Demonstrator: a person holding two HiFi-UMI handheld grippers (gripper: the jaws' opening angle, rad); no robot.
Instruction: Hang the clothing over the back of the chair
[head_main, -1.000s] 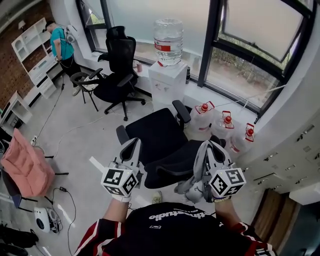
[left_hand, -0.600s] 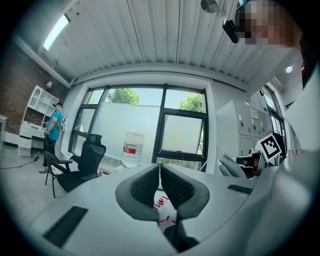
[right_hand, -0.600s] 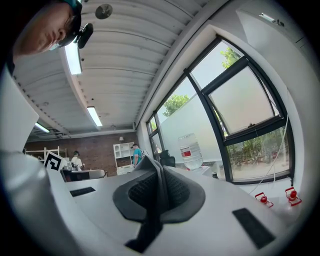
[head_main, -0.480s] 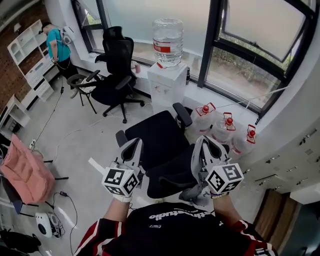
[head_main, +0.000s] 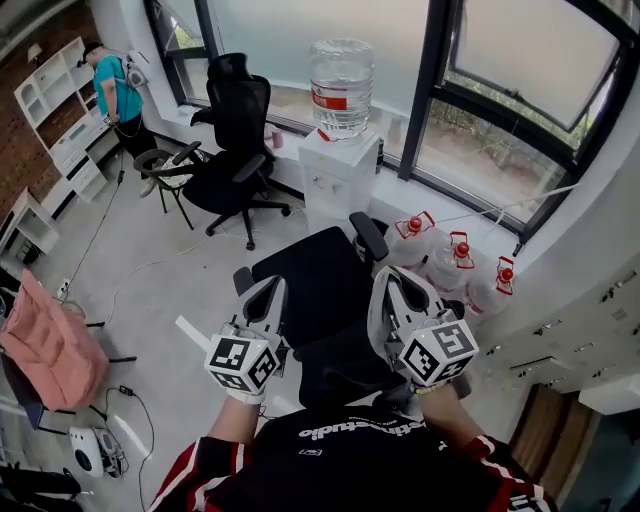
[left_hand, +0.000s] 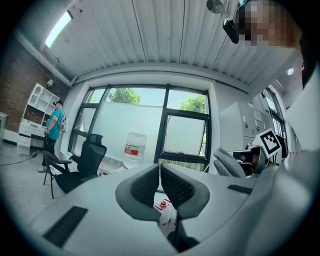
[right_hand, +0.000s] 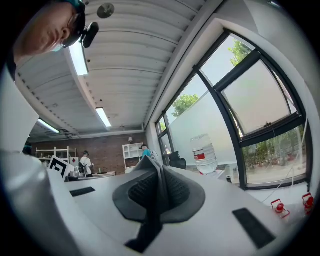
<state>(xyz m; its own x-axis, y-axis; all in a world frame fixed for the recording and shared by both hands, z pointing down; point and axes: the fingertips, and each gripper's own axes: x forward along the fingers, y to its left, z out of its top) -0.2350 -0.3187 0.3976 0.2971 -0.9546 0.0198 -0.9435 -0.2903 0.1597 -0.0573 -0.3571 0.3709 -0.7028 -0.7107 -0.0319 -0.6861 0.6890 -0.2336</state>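
Chair (head_main: 310, 275) directly ahead, floor (head_main: 165, 295) open left

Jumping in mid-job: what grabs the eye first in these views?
The big water bottle on the white dispenser by the window stands out, with a black office chair below the left gripper and right gripper. At far left lies a pink garment; the right gripper is shut on dark cloth.

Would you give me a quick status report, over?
Right gripper shut on dark cloth garment. Left gripper shut, grip unclear. Black office chair close ahead; nothing seen blocking.
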